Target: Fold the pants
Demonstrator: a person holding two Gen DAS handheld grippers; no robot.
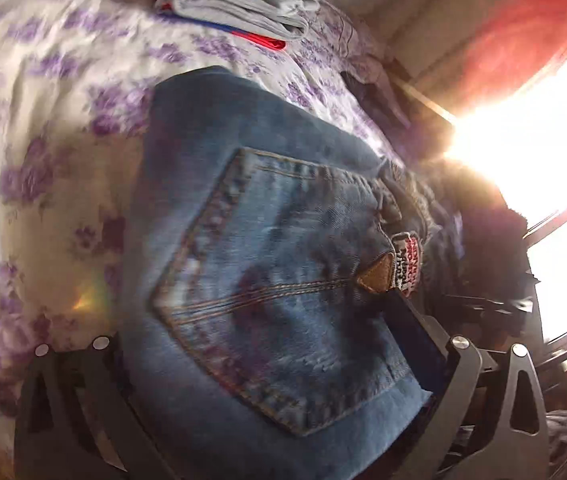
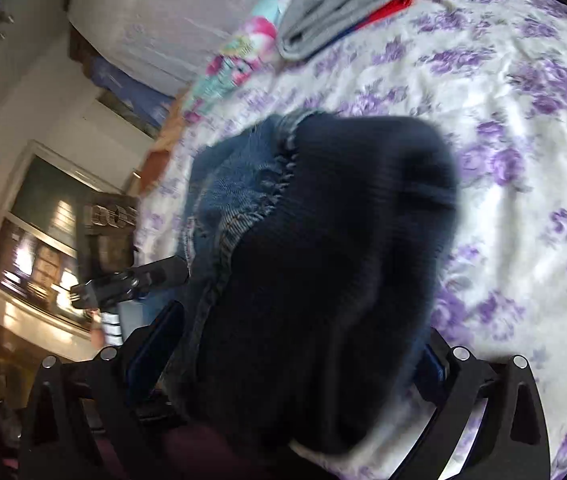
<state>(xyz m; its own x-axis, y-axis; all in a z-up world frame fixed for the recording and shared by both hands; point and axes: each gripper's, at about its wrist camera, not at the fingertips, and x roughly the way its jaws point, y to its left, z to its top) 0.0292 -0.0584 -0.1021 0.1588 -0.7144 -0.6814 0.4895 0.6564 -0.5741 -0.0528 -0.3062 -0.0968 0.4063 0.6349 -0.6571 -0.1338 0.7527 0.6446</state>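
Note:
The pants are blue denim jeans (image 1: 267, 264) with a back pocket, a brown leather tab and a red-and-white patch, held up over the bed. My left gripper (image 1: 275, 360) is shut on the jeans near the waist; the cloth fills the space between its fingers. In the right wrist view the jeans (image 2: 235, 184) show blue denim beside a dark ribbed part (image 2: 343, 240). My right gripper (image 2: 295, 364) is shut on this bundle. The left gripper (image 2: 131, 280) shows at the left of that view, close by.
The bed has a white sheet with purple flowers (image 1: 43, 112) (image 2: 523, 160). A pile of folded grey, red and blue clothes (image 1: 243, 4) (image 2: 343, 8) lies at its far side. A bright window (image 1: 531, 136) glares at the right. A colourful pillow (image 2: 243, 52) lies near the pile.

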